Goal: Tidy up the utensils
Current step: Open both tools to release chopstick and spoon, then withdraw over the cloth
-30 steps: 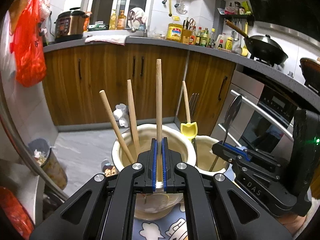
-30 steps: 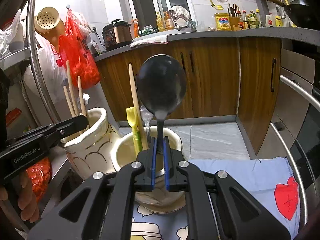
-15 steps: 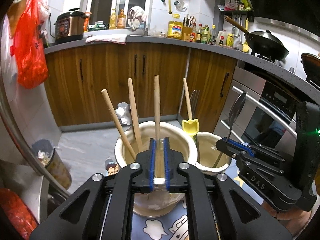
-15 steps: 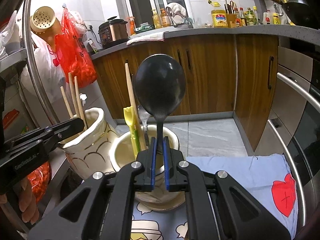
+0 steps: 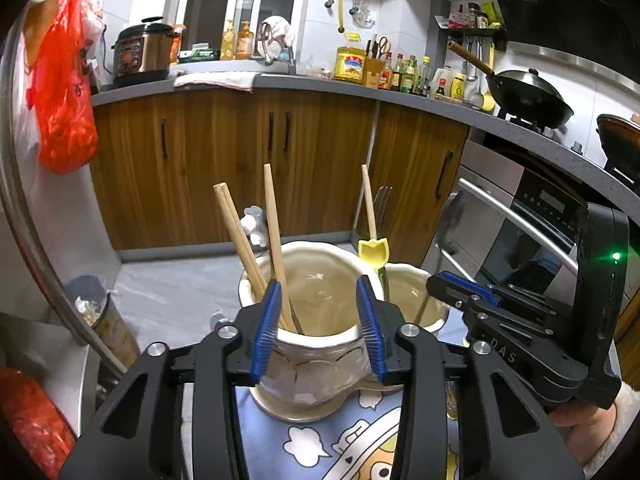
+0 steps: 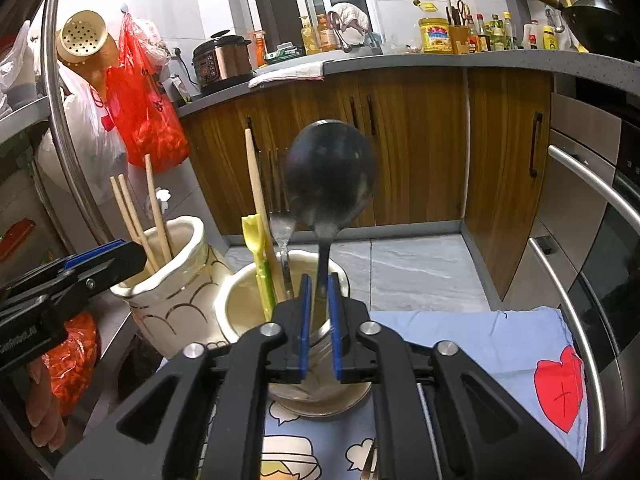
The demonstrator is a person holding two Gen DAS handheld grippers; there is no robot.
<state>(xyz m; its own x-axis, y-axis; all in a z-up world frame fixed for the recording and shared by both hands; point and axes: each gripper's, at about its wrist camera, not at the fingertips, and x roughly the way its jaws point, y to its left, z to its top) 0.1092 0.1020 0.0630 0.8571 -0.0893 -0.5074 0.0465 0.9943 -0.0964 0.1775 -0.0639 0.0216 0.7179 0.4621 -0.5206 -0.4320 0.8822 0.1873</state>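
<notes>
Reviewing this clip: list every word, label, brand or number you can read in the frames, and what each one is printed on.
"DAS": on the body of the right tool, seen in the left wrist view.
Partly cut-off lettering on the left tool: too blurred to read for certain.
Labels on the yellow jar, bottles and rice cooker panel: too small to read.

"DAS" is printed on the right tool (image 5: 464, 292); the left tool (image 6: 100, 256) reads "GenRobot.AI", partly cropped.

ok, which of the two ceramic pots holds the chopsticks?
The gold-lined pot, directly ahead of the open left gripper. The plain pot holds spoon, fork, yellow utensil.
</notes>
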